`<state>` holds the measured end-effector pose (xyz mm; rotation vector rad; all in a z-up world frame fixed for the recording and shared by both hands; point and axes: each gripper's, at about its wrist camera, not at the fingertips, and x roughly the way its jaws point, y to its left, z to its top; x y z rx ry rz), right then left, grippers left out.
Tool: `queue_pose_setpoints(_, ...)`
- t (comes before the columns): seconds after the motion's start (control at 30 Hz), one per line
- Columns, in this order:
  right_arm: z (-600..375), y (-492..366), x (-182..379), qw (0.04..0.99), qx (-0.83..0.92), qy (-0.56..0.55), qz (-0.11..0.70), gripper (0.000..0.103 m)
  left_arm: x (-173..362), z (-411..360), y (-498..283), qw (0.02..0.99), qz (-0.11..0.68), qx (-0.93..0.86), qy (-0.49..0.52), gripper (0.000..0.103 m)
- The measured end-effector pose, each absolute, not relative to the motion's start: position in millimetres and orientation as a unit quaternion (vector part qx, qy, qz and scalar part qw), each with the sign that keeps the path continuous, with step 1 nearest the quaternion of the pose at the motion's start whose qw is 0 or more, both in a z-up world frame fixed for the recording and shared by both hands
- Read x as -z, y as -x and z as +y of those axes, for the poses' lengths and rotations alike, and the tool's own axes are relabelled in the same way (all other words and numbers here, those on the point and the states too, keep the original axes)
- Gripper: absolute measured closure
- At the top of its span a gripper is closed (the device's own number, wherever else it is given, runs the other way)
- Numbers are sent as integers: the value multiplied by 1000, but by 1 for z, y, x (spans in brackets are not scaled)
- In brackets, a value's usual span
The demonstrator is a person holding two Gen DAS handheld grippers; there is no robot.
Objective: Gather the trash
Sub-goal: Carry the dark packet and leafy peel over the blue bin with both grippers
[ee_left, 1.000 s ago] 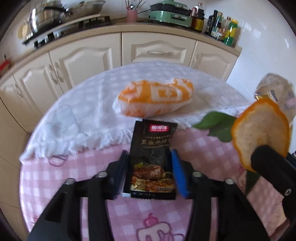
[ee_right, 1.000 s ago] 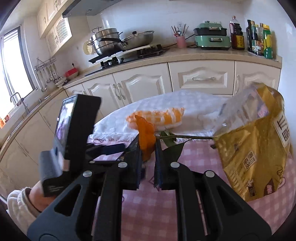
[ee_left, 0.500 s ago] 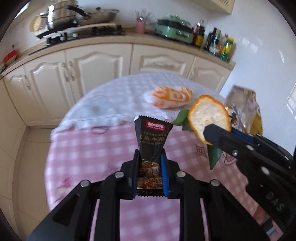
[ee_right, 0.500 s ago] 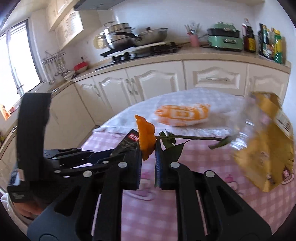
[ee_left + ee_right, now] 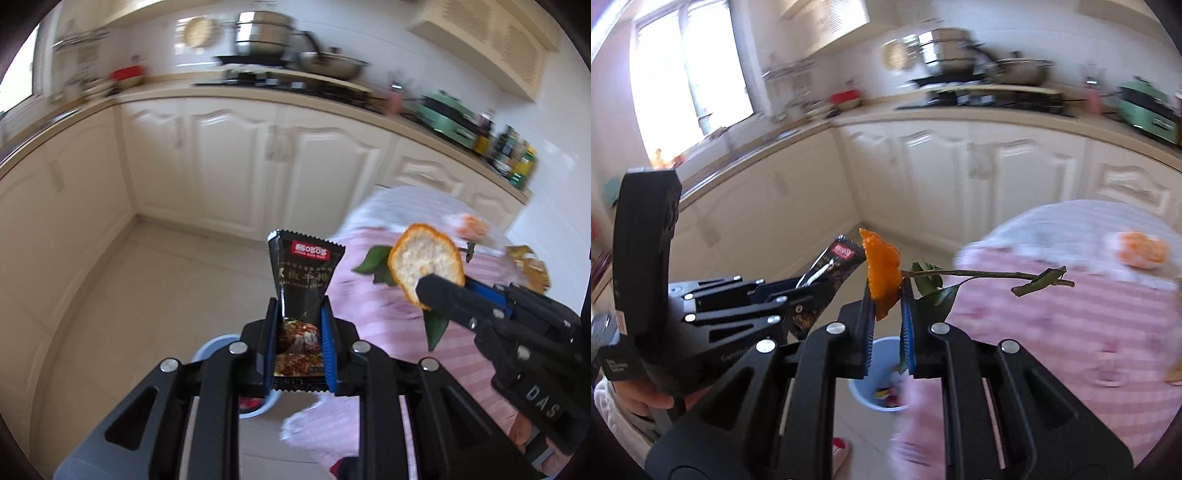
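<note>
My left gripper (image 5: 300, 314) is shut on a black snack wrapper (image 5: 303, 273) that stands up between its blue pads, held over the floor left of the table. In the right wrist view that same gripper (image 5: 798, 295) and wrapper (image 5: 834, 262) are at the left. My right gripper (image 5: 887, 291) is shut on an orange peel (image 5: 882, 273) with a leafy stem (image 5: 982, 275) sticking out to the right. The left wrist view shows the peel (image 5: 424, 264) at the right. A light blue bin (image 5: 879, 373) with scraps inside stands on the floor below both grippers, its rim (image 5: 218, 341) partly hidden.
The round table with a pink checked cloth (image 5: 1071, 332) is at the right, with an orange-and-white packet (image 5: 1141, 249) and a gold bag (image 5: 532, 269) on it. Cream kitchen cabinets (image 5: 229, 162) run along the back. A hand in a white sleeve (image 5: 613, 398) holds the left gripper.
The left gripper closed on the wrapper and lifted it off the table. Both grippers swung left from over the table to over the floor; the bin has come into view.
</note>
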<state>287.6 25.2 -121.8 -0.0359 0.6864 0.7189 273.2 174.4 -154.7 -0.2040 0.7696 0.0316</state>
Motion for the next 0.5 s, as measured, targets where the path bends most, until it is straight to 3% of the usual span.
queue_pose_setpoints(0.3,138,-290,197,826,-386,67,406,89,214,280,-250,895,412,-88,148,83)
queue_pose_setpoints(0.5,165,-318,244,815,-358,84,447,88,259,300,-263,875,446,-83,171,83)
